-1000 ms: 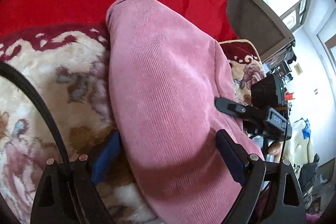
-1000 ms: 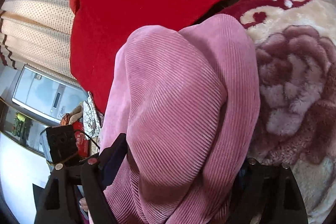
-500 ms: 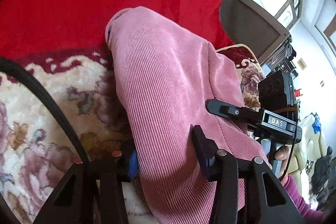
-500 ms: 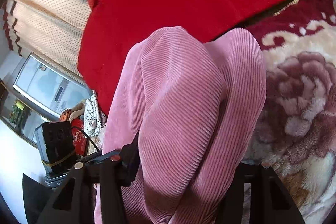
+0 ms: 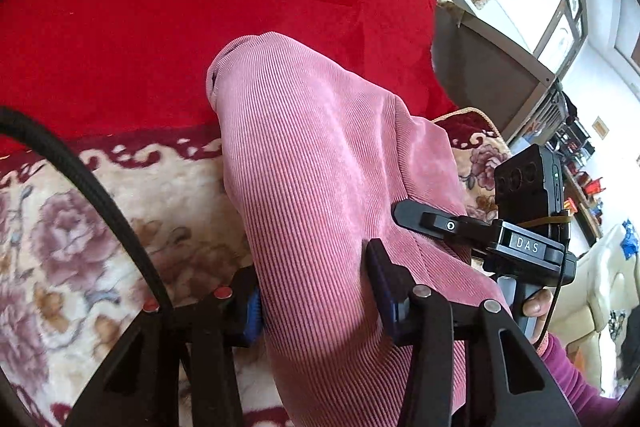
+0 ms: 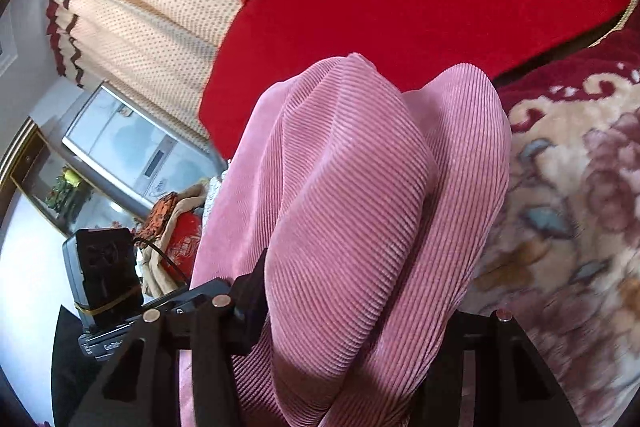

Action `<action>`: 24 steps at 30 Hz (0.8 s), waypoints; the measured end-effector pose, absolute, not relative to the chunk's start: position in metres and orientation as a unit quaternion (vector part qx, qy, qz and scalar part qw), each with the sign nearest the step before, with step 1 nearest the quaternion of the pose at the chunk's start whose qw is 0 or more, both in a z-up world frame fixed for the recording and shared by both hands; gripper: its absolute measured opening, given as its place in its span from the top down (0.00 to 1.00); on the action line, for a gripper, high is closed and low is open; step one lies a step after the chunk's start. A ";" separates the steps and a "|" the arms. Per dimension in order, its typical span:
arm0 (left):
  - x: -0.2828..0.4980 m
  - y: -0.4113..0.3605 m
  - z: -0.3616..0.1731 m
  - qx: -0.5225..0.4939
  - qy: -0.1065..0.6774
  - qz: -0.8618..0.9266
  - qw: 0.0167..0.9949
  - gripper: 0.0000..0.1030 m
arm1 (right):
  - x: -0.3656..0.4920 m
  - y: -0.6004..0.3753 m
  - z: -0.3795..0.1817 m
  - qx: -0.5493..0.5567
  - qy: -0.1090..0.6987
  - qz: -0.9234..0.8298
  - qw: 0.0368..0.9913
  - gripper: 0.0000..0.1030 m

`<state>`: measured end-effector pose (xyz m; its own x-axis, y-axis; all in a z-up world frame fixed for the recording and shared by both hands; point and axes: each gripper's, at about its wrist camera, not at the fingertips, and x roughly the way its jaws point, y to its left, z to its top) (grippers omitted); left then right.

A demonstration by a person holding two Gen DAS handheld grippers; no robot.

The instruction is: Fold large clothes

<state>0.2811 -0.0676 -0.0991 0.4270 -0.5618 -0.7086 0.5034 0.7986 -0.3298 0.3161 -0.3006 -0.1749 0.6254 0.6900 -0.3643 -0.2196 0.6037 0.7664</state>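
In my left wrist view, the left gripper (image 5: 316, 291) sits at the bottom centre of the frame with its two fingers pressed against either side of a thick fold of the pink corduroy garment (image 5: 320, 187); it is clamped on that fold. The garment runs from the lower centre up to mid-frame, where its open hem lies against the red cover (image 5: 180, 7). The floral blanket (image 5: 80, 227) fills the lower left beneath it. The right gripper (image 5: 440, 225) enters from the right edge, its visible finger lying on the garment's surface. In my right wrist view, the right gripper (image 6: 360, 307) occupies the bottom of the frame, and the bunched garment (image 6: 360, 207) fills the space between its fingers. Only the left-hand finger (image 6: 252, 291) shows, touching the cloth; the other finger is hidden behind the fabric, so I cannot confirm the grip from here. The garment's lower part is cut off by the frame.
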 end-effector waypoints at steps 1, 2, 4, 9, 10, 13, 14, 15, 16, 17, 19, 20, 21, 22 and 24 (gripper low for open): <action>0.280 -0.064 -0.100 -0.033 0.433 -0.311 0.845 0.54 | 0.315 -0.297 -0.176 0.352 0.336 0.276 0.829 0.48; 0.278 -0.065 -0.103 -0.033 0.435 -0.306 0.846 0.54 | 0.314 -0.294 -0.178 0.352 0.338 0.279 0.827 0.48; 0.276 -0.062 -0.111 -0.035 0.444 -0.296 0.845 0.54 | 0.312 -0.287 -0.186 0.356 0.345 0.281 0.822 0.48; 0.280 -0.062 -0.146 -0.018 0.476 -0.270 0.837 0.51 | 0.315 -0.276 -0.216 0.358 0.374 0.261 0.815 0.48; 0.280 -0.064 -0.150 -0.015 0.476 -0.270 0.837 0.50 | 0.314 -0.278 -0.221 0.362 0.373 0.260 0.814 0.48; 0.281 -0.067 -0.157 -0.005 0.477 -0.271 0.836 0.42 | 0.312 -0.282 -0.231 0.365 0.372 0.257 0.814 0.48; 0.281 -0.068 -0.160 -0.001 0.480 -0.268 0.835 0.41 | 0.311 -0.284 -0.234 0.368 0.376 0.257 0.811 0.47; 0.280 -0.069 -0.161 0.001 0.480 -0.265 0.836 0.39 | 0.311 -0.284 -0.234 0.366 0.380 0.257 0.810 0.46; 0.279 -0.070 -0.160 0.001 0.479 -0.265 0.837 0.38 | 0.310 -0.282 -0.231 0.361 0.382 0.254 0.812 0.42; 0.277 -0.067 -0.159 0.000 0.478 -0.265 0.837 0.38 | 0.308 -0.283 -0.228 0.354 0.384 0.245 0.817 0.38; 0.269 -0.063 -0.155 0.005 0.470 -0.256 0.844 0.37 | 0.303 -0.286 -0.222 0.345 0.390 0.233 0.821 0.33; 0.264 -0.061 -0.152 0.010 0.463 -0.251 0.850 0.37 | 0.300 -0.287 -0.219 0.337 0.391 0.229 0.825 0.33; 0.259 -0.060 -0.149 0.015 0.455 -0.242 0.857 0.37 | 0.294 -0.288 -0.214 0.325 0.388 0.222 0.833 0.33; 0.252 -0.058 -0.146 0.022 0.446 -0.232 0.864 0.37 | 0.288 -0.288 -0.211 0.315 0.385 0.215 0.840 0.33; 0.240 -0.050 -0.141 0.029 0.427 -0.220 0.877 0.36 | 0.275 -0.289 -0.203 0.299 0.382 0.190 0.854 0.33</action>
